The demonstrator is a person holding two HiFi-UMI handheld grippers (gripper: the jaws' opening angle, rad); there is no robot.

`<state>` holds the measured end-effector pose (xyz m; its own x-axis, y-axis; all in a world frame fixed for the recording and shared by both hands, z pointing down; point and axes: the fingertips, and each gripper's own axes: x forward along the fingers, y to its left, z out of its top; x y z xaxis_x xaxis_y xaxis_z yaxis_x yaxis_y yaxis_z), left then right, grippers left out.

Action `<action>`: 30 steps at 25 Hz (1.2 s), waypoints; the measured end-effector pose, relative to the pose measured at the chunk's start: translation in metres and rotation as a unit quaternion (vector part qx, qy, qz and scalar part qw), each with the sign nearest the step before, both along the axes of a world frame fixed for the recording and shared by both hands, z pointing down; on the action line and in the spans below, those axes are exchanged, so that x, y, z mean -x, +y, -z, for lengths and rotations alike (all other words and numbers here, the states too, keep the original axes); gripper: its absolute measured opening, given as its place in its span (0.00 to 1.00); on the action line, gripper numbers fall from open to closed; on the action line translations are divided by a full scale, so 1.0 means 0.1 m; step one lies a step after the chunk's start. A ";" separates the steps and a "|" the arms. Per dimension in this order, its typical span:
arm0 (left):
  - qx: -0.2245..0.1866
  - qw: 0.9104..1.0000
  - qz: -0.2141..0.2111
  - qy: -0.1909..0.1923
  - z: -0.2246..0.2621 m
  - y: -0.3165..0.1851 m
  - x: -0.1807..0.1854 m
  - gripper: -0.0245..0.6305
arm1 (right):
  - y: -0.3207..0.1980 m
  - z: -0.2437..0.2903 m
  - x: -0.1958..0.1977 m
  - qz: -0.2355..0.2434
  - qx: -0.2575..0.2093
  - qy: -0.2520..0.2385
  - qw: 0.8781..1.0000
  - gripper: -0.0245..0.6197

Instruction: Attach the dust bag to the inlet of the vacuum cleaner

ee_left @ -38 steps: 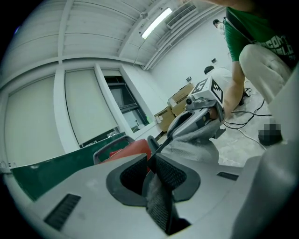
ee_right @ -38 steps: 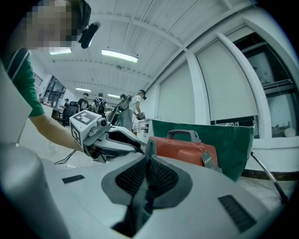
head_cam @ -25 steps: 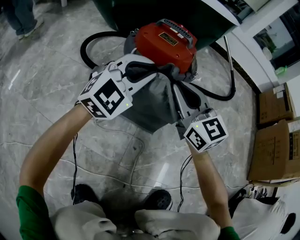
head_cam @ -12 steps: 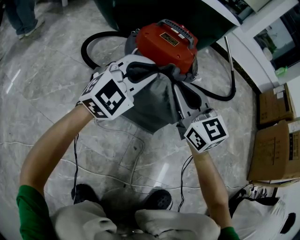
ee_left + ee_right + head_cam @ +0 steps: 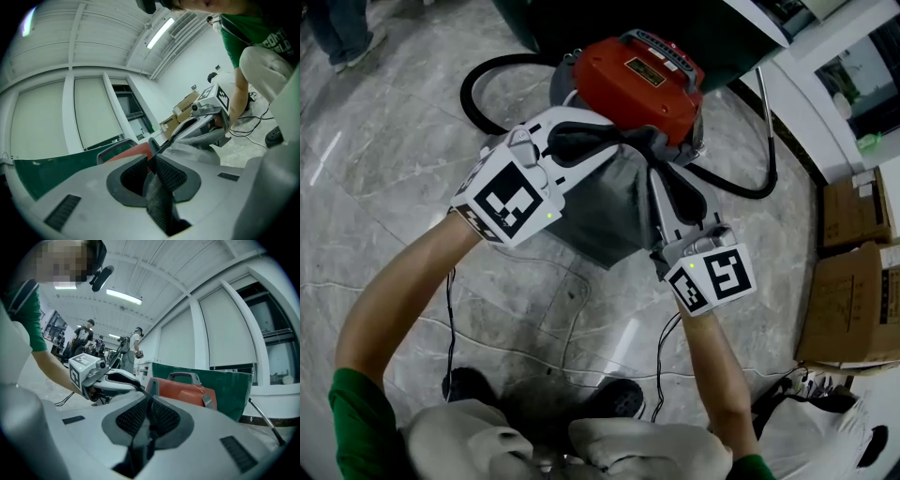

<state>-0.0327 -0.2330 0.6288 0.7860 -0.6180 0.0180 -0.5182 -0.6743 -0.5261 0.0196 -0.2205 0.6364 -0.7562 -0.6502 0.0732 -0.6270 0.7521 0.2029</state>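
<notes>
The red vacuum cleaner (image 5: 637, 80) stands on the marble floor at the top of the head view. A grey dust bag (image 5: 611, 206) hangs just in front of it, stretched between both grippers. My left gripper (image 5: 628, 141) is shut on the bag's upper edge beside the vacuum's body. In the left gripper view the bag's thin rim (image 5: 164, 143) runs out from between the shut pads (image 5: 173, 176), with the vacuum cleaner (image 5: 129, 151) behind. My right gripper (image 5: 656, 173) is shut on the same edge from the other side, with cloth pinched between its pads (image 5: 164, 418). The inlet is hidden behind the bag.
A black hose (image 5: 483, 80) loops left of the vacuum, and a metal tube (image 5: 761, 98) leans at its right. A dark green cabinet (image 5: 581, 19) stands behind. Cardboard boxes (image 5: 848, 281) sit at the right. Cables (image 5: 572, 319) trail on the floor by the person's shoes (image 5: 623, 398).
The left gripper has tilted slightly, its marker cube now a little lower left. Both grippers keep their hold on the bag in the same place.
</notes>
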 end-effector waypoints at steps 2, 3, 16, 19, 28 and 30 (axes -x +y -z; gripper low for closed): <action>0.004 1.000 -0.005 0.005 0.00 0.02 0.00 0.11 | 0.02 0.01 0.00 -0.001 0.003 -0.011 1.000 0.09; 0.006 1.000 -0.007 0.008 0.01 0.03 0.01 0.11 | 0.03 0.01 0.00 -0.001 0.005 -0.015 1.000 0.09; 0.176 0.984 0.021 -0.024 0.34 0.09 0.04 0.11 | 0.06 0.42 -0.09 -0.033 0.168 0.018 0.985 0.09; 0.214 0.977 0.015 -0.018 0.65 0.22 0.02 0.11 | 0.18 0.75 -0.04 -0.030 0.188 0.032 0.981 0.09; 0.290 0.956 0.032 0.026 1.99 0.60 0.02 0.09 | 0.47 2.13 -0.08 -0.061 0.242 0.034 0.968 0.08; 0.302 0.952 0.032 0.032 2.27 0.69 0.00 0.05 | 0.54 2.43 -0.15 -0.073 0.252 0.027 0.965 0.08</action>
